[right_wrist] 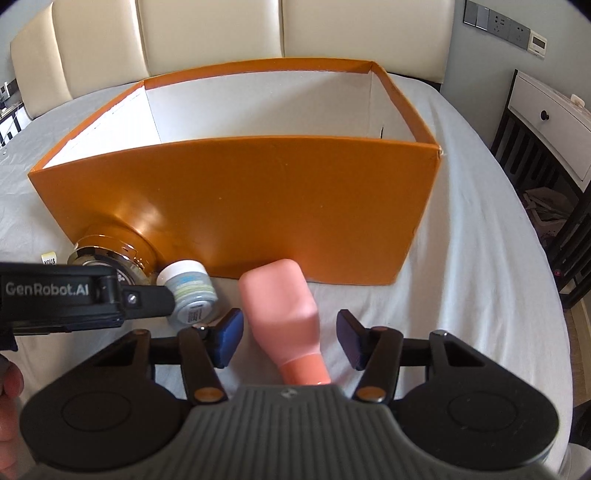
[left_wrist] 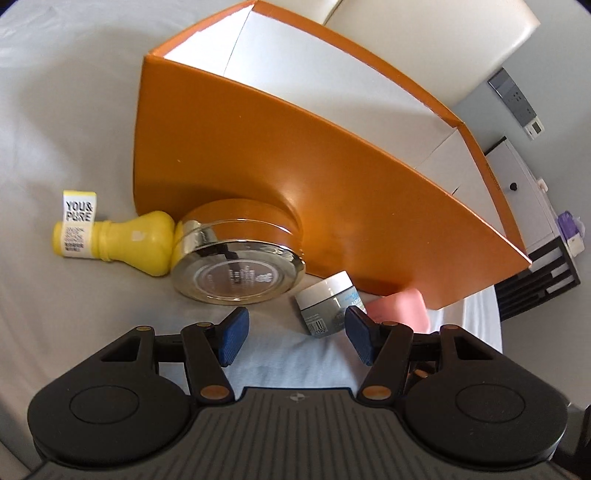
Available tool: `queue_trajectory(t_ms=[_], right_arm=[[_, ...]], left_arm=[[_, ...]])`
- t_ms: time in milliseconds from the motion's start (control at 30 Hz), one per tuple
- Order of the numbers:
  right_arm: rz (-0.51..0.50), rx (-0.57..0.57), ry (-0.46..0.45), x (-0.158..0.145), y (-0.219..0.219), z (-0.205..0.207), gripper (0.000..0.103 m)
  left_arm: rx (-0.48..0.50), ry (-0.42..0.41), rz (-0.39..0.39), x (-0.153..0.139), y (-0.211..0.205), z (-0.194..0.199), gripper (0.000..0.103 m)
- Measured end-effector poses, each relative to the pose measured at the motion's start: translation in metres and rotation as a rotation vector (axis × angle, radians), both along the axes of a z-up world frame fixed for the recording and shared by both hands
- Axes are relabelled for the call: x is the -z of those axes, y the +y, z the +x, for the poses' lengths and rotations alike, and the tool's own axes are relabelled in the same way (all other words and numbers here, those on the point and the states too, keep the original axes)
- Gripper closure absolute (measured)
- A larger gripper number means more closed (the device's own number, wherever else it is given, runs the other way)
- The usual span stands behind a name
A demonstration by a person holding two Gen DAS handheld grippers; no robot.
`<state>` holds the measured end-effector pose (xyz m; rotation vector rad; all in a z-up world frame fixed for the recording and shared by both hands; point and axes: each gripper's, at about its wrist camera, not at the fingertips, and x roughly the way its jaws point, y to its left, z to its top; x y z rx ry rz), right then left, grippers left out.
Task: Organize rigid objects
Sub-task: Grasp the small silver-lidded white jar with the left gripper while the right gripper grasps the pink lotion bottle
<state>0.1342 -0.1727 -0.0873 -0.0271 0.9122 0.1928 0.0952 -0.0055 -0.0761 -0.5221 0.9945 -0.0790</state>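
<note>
A large orange box (right_wrist: 240, 203) with a white inside stands open on the bed. Along its near wall lie a yellow bottle (left_wrist: 122, 240), a round gold-rimmed jar (left_wrist: 240, 266), a small grey-and-white jar (left_wrist: 327, 302) and a pink bottle (right_wrist: 284, 302). My left gripper (left_wrist: 297, 336) is open just short of the gold jar and the small jar, its right pad beside the small jar. In the right wrist view one of its fingers (right_wrist: 147, 301) reaches up to the small jar (right_wrist: 190, 291). My right gripper (right_wrist: 290, 338) straddles the pink bottle, with gaps between pads and bottle.
The pale sheet (right_wrist: 461, 258) slopes off to the right. A white nightstand on a dark frame (right_wrist: 546, 122) stands beside the bed. A cream padded headboard (right_wrist: 221, 33) rises behind the box. A person's hand (right_wrist: 7, 387) shows at the lower left.
</note>
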Motion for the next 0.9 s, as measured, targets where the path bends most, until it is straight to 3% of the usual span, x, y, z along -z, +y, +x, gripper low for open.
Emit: queue_trajectory(t_ms=[233,500,667,900], right_arm=[[0.004,-0.039,-0.011,0.002,0.001,0.001,0.057],[0.026,-0.036,-0.011,0.003,-0.003,0.0,0.057],[0.046,-0.031,0.004,0.007,-0.006,0.004,0.055],[0.071,-0.019,0.025,0.013,-0.008,0.011,0.055]], left_arm=[[-0.051,0.048,-0.092,0.005,-0.01,0.011,0.033],[-0.096,0.074,-0.098,0.013,-0.019,0.022,0.035],[-0.09,0.066,-0.114,0.017,-0.023,0.027,0.048],[-0.073,0.07,-0.117,0.018,-0.023,0.028,0.05]])
